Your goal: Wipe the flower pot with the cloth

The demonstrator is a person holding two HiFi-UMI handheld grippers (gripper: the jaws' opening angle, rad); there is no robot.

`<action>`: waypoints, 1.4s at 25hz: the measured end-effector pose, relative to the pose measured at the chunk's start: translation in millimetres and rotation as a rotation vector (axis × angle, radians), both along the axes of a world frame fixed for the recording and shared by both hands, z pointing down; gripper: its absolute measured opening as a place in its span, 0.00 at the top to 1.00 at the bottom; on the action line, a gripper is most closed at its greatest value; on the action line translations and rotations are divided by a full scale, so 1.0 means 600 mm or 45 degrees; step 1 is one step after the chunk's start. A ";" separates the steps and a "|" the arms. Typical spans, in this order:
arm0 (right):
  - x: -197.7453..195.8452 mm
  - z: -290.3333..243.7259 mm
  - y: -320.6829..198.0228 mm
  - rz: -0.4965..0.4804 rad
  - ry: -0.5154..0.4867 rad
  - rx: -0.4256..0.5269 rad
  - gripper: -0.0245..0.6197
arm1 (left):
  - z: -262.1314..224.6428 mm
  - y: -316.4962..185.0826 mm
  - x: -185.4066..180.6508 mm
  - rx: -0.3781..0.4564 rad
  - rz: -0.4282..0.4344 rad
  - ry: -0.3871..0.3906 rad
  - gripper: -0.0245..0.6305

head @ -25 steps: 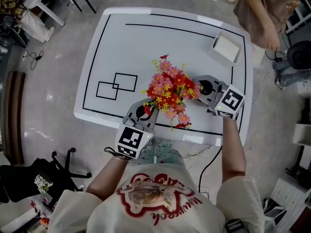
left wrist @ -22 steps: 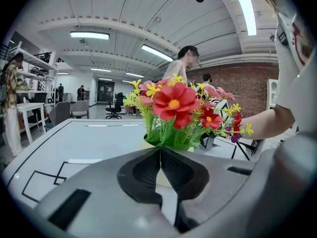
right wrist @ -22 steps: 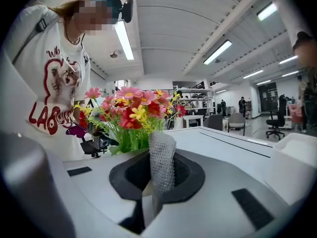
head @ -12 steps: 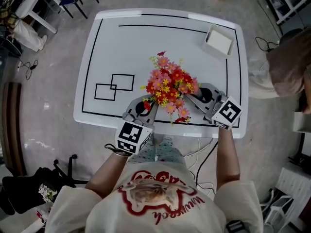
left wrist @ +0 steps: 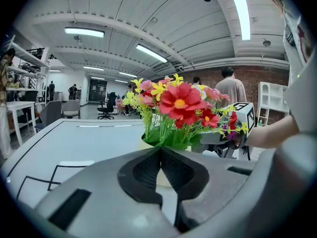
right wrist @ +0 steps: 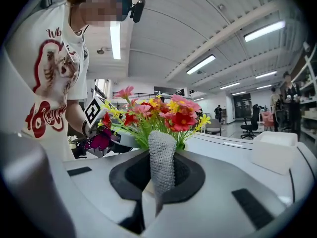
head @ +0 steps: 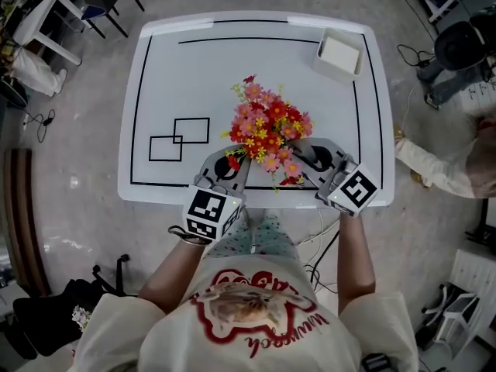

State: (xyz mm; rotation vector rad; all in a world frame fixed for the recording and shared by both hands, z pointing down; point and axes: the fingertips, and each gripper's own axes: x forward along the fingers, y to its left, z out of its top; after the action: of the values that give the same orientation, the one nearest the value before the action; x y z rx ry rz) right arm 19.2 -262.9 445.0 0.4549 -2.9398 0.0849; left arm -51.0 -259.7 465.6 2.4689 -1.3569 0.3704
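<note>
- The flower pot (left wrist: 159,175) stands near the front edge of the white counter (head: 232,68), about midway along it. From the head view it is hidden under its bunch of red, pink and yellow flowers (head: 267,132).
- Only a pale cream patch of the pot shows, in the left gripper view, just behind the jaws, with green stems rising from it.
- The left gripper (head: 235,163) reaches in from the person's left. Its jaws are drawn together tip to tip at the pot's rim and appear to pinch it.
- The cloth (right wrist: 162,157), a grey knitted strip, stands upright between the jaws of the right gripper (head: 301,152), which are clenched on it. It is right up against the flowers on the pot's right side; whether it touches the pot cannot be told.
- Two overlapping black-outlined rectangles (head: 180,138) are marked on the counter to the left of the pot.
- A shallow white tray (head: 339,54) sits at the far right corner, well apart from the pot.
- Another person (head: 449,169) is on the floor beyond the counter's right edge.
</note>
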 end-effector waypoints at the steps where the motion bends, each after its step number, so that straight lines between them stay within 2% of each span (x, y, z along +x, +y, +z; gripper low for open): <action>1: -0.001 -0.001 0.002 0.028 -0.010 0.001 0.92 | 0.000 0.000 0.000 0.001 0.005 0.003 0.96; 14: -0.019 -0.003 0.026 0.368 -0.010 0.045 0.92 | -0.005 0.002 -0.002 0.031 0.106 -0.007 0.96; 18: -0.014 -0.004 0.028 0.446 -0.049 0.019 0.92 | -0.003 -0.015 -0.043 0.076 0.076 -0.046 0.96; 23: -0.017 -0.006 0.034 0.511 -0.095 -0.008 0.92 | 0.009 -0.098 -0.108 0.049 0.064 -0.036 0.96; 25: -0.017 -0.006 0.033 0.546 -0.102 -0.015 0.92 | 0.006 -0.136 -0.106 0.033 0.119 -0.016 0.96; 29: -0.019 -0.008 0.037 0.613 -0.098 -0.026 0.92 | -0.007 -0.182 -0.066 -0.020 0.304 0.133 0.96; 30: -0.021 -0.008 0.038 0.629 -0.098 -0.032 0.92 | -0.006 -0.190 -0.058 -0.031 0.337 0.137 0.96; 31: -0.025 -0.008 0.040 0.646 -0.101 -0.036 0.92 | -0.001 -0.196 -0.052 -0.037 0.363 0.104 0.96; 35: -0.038 -0.008 0.048 0.680 -0.098 -0.031 0.92 | 0.034 -0.194 -0.031 -0.043 0.512 -0.149 0.96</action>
State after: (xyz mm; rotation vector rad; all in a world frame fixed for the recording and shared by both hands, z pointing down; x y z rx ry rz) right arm -3.5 -234.3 440.4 1.2413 -2.7981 0.2057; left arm -69.8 -376.4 486.2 2.7207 -0.8733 0.6288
